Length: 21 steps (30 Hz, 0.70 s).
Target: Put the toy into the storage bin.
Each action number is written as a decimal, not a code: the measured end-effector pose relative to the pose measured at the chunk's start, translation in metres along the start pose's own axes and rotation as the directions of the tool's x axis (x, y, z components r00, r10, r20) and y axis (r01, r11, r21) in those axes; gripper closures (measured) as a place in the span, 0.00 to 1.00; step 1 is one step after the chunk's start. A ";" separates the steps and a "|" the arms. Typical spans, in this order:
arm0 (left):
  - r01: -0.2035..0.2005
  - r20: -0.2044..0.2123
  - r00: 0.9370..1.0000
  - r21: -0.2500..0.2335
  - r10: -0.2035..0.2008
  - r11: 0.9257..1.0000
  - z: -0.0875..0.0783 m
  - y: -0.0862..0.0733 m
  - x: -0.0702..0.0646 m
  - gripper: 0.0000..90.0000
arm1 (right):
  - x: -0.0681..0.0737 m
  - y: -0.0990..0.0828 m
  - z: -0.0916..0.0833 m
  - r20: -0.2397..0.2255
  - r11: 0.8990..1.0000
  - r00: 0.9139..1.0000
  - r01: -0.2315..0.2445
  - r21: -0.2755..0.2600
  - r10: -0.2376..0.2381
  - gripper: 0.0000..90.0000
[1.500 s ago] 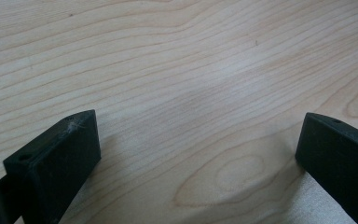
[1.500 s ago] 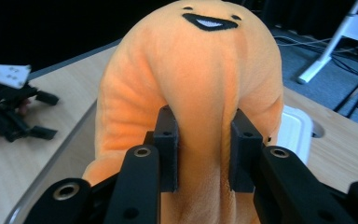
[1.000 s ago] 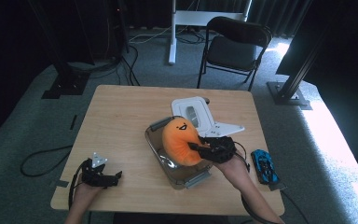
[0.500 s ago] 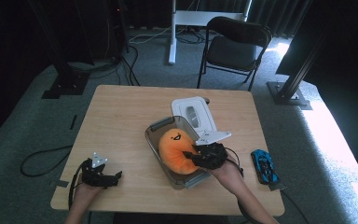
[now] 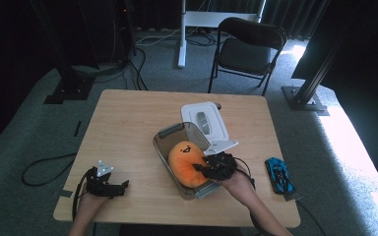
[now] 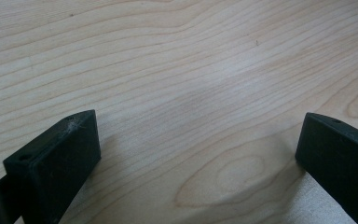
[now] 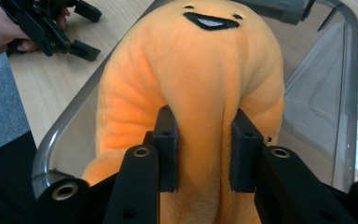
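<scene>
A dim room with grey carpet, a black folding chair point(image 5: 248, 49) and dark stands surrounds a pale wooden counter point(image 5: 133, 123). Near its middle sits a clear plastic storage bin with grey handles point(image 5: 170, 135), and just beyond it lies the bin's white lid point(image 5: 204, 120), touching the far end of the bin. Inside the bin lies an orange plush toy with a stitched smiling face point(image 5: 187, 162). The right claw point(image 5: 211, 167) reaches into the bin from the near side, and in the right gripper view its two black jaws press into a fold of the plush toy point(image 7: 200, 93), gripping it. The left claw point(image 5: 110, 184) rests at the counter's near left corner, well apart from the bin; in the left gripper view its jaws stand wide apart over bare wood, holding nothing. A small blue toy car point(image 5: 279, 174) lies near the right edge.
</scene>
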<state>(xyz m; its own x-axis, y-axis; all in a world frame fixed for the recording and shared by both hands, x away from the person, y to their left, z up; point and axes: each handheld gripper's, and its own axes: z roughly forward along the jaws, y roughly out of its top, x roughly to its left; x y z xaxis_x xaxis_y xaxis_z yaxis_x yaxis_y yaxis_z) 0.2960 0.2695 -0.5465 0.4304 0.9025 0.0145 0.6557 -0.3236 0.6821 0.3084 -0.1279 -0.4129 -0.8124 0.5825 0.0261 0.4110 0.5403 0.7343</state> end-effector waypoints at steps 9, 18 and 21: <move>0.001 0.000 1.000 0.000 -0.001 1.000 0.000 0.000 0.000 0.00 | -0.003 -0.002 0.013 -0.018 0.998 1.000 0.004 0.062 -0.003 0.76; -0.001 -0.001 1.000 0.000 0.001 1.000 0.000 0.000 0.000 0.00 | -0.004 -0.003 0.023 -0.034 0.993 0.999 0.014 0.116 -0.010 0.75; 0.002 -0.002 1.000 -0.003 -0.002 1.000 0.000 0.000 0.000 0.00 | -0.005 -0.002 0.024 -0.040 0.992 0.999 0.017 0.127 -0.012 0.74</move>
<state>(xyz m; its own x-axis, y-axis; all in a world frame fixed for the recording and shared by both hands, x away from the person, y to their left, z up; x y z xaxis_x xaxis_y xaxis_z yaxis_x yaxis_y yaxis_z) 0.2961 0.2695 -0.5467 0.4276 0.9039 0.0142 0.6548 -0.3206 0.6844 0.3214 -0.1174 -0.4311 -0.8331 0.5513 0.0440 0.4463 0.6232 0.6422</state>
